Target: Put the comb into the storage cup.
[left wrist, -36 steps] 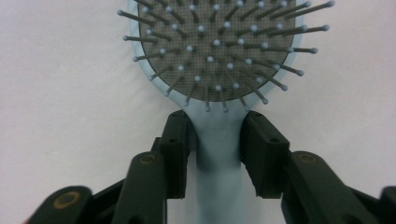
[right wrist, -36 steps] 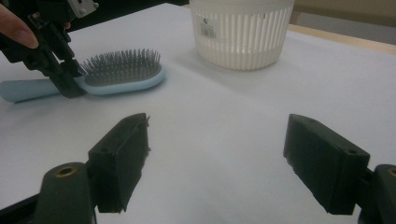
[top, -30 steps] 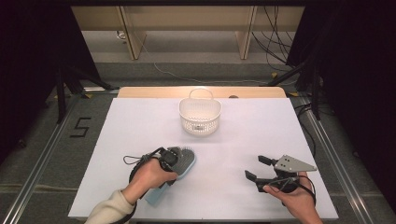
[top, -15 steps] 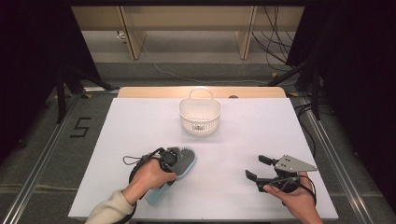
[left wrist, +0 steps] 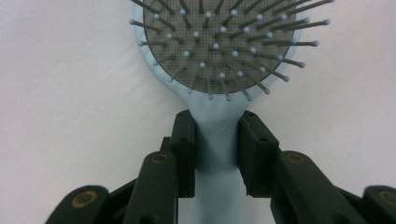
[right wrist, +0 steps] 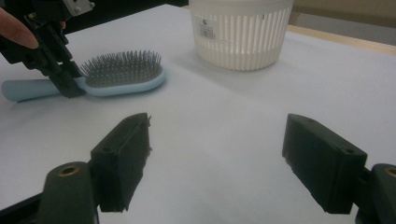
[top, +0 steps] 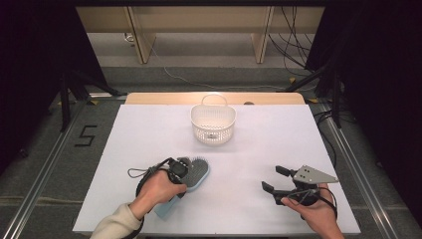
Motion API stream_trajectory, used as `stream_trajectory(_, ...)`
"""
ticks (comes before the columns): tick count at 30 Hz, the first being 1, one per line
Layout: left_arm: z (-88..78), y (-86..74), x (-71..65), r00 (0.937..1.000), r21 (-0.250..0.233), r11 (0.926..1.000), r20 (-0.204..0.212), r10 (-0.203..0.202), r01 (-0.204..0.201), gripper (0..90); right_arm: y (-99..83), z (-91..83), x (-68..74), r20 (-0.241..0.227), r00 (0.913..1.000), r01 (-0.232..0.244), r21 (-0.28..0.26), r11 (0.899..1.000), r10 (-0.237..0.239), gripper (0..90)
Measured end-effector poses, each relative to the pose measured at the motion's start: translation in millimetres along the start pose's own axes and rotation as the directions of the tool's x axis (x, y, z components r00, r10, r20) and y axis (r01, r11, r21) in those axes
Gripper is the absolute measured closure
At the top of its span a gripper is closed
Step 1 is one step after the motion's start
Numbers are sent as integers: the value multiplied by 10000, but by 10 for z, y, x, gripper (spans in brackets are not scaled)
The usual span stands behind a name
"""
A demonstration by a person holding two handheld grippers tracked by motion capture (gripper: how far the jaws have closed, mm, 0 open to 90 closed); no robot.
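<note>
A light blue hairbrush lies bristles up on the white table, left of centre near the front. My left gripper is shut on its neck. In the left gripper view both black jaws press the pale blue handle just below the bristle pad, with the gripper straddling it. The right gripper view shows the brush lying flat and the left gripper clamped on it. My right gripper stands open over the table at the front right, its jaws wide apart with nothing between them.
A white slotted basket with a handle stands at the middle back of the table, and the right gripper view has that basket ahead. The white table top ends in a wooden strip behind the basket.
</note>
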State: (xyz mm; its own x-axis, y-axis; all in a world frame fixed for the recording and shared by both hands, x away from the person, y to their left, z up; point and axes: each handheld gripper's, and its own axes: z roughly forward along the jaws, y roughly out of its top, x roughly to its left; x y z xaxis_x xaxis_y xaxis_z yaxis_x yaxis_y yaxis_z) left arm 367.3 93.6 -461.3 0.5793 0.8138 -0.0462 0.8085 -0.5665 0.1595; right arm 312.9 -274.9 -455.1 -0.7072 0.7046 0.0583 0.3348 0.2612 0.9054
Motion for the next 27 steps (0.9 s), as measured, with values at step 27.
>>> stream_trajectory(27, -49, -71, 28, 9996, -538, 9982, 43, 265, -263, 699, -10, 7, -4, 15, 10000, -27, -8, 10000, 27, 239)
